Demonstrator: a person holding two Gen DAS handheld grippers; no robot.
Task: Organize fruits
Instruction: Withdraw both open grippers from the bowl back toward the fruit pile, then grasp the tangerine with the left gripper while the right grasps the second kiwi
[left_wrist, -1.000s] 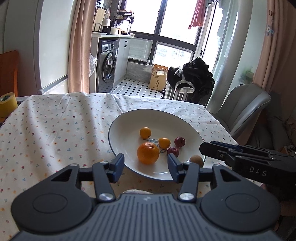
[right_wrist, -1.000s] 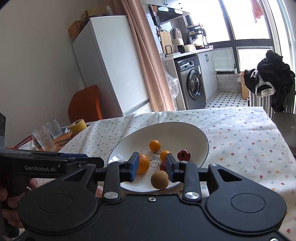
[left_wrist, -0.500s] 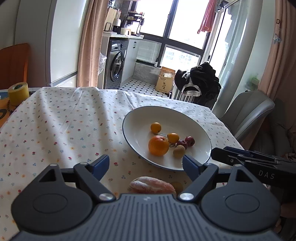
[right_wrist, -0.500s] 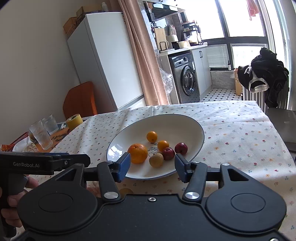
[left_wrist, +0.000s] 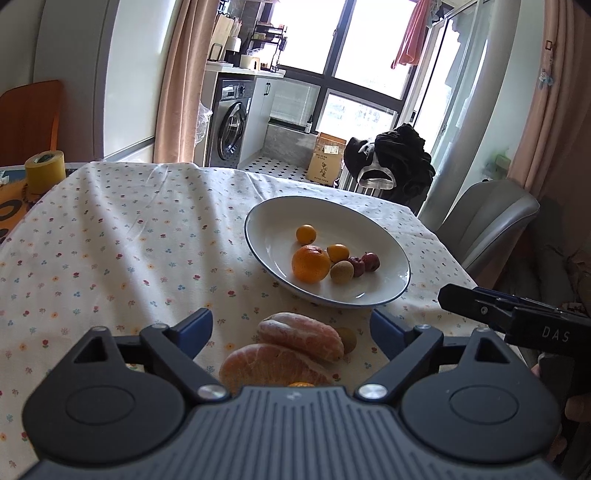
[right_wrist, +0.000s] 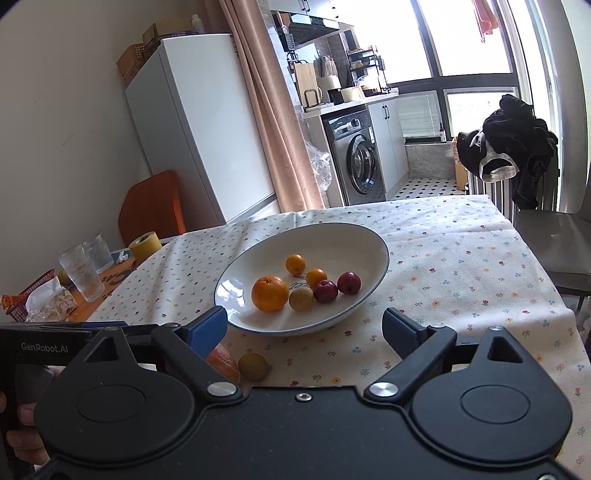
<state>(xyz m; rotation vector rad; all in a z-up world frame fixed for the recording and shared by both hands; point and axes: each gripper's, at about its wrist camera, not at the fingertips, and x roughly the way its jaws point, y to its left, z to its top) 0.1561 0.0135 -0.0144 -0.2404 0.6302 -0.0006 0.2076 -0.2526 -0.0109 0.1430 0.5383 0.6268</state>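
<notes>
Peeled citrus segments (left_wrist: 291, 354), two, soft, plus one small brown fruit (right_wrist: 253, 366): on the surface near its front edge, just short of the bowl (left_wrist: 391, 295). Left tool (left_wrist: 291, 326) and right tool (right_wrist: 304, 325): both wide open, empty. Risk: a hard squeeze likely crushes a segment; a nudge may roll the brown fruit off the edge.

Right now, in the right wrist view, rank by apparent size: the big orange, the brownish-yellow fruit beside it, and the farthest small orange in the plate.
1. big orange
2. brownish-yellow fruit and farthest small orange: look alike, and the small orange sits farther back, so unranked.

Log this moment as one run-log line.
left gripper: open, over peeled orange segments | right gripper: open, empty | white blue-rimmed bowl: six fruits | small brown fruit: on tablecloth
</notes>
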